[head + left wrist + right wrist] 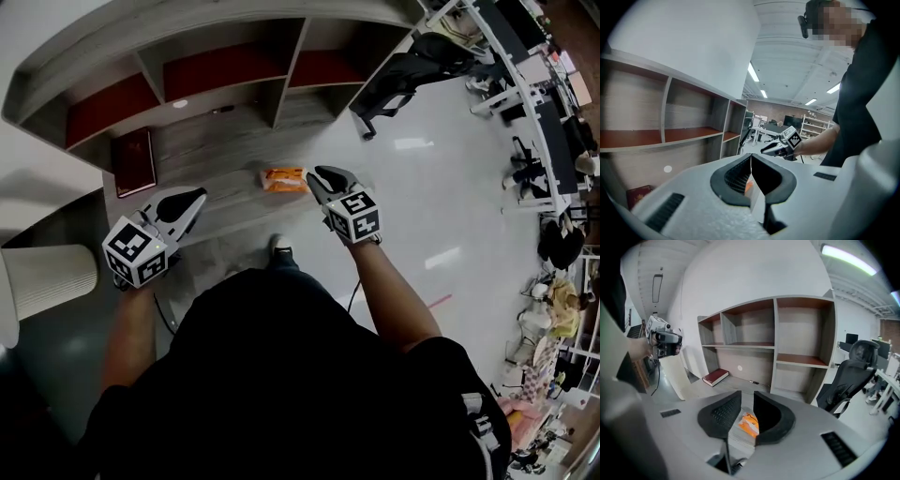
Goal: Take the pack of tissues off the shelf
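Tissue pack (284,178) lies on the shelf (211,145). The right gripper (317,172) tilts down beside it, fingers (717,416) narrowly apart and empty. The left gripper (197,196) has its fingers together.

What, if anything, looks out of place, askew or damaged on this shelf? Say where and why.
Nothing stands out. The tissue pack lies flat and intact on the low ledge, with nothing spilled round it. The book lies flat further left, closed and undamaged.

You'll find the pack of tissues (284,178) lying flat on the low grey wood-grain ledge (206,150) of the shelf (281,94), in front of the open compartments (220,75). Orange wrapper, white patch on top. Rests toward the ledge's right end.
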Demonstrator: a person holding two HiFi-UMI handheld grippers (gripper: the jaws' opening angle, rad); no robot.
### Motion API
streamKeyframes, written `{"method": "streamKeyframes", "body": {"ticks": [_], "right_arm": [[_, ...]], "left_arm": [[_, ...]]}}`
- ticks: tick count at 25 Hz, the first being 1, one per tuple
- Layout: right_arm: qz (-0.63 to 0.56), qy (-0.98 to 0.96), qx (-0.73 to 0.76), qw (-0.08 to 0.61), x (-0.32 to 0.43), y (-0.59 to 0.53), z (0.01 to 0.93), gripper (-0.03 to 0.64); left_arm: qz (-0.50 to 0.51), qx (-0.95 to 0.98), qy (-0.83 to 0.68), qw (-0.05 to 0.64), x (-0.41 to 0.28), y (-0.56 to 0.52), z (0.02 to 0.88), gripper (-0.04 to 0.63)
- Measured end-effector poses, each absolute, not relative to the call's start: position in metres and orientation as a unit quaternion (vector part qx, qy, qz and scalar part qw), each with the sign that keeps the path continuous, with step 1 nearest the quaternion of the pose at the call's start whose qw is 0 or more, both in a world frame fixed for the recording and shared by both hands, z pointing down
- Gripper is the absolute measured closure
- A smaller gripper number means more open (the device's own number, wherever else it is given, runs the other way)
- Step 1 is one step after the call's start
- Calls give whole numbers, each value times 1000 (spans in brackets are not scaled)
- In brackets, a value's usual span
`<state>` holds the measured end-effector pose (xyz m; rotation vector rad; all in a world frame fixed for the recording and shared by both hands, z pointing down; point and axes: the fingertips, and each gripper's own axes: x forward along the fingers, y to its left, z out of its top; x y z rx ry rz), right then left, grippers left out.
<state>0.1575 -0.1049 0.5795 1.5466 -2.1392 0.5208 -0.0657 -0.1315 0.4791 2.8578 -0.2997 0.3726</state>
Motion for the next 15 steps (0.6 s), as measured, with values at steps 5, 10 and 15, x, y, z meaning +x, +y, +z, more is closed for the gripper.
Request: {"method": "streamKeyframes", "body": {"ticks": [5,10,15], "right_arm": [[170,-762,586,217,159,-88,564,551],[153,-753,606,205,159,-71,550,574],[149,-753,610,199,148,-48,542,590]], "left_arm": [[129,982,-87,112,-69,-125,474,577],[126,984,-74,105,-71,-117,476,577],[124,984,-67,105,-78,-100,478,577]]}}
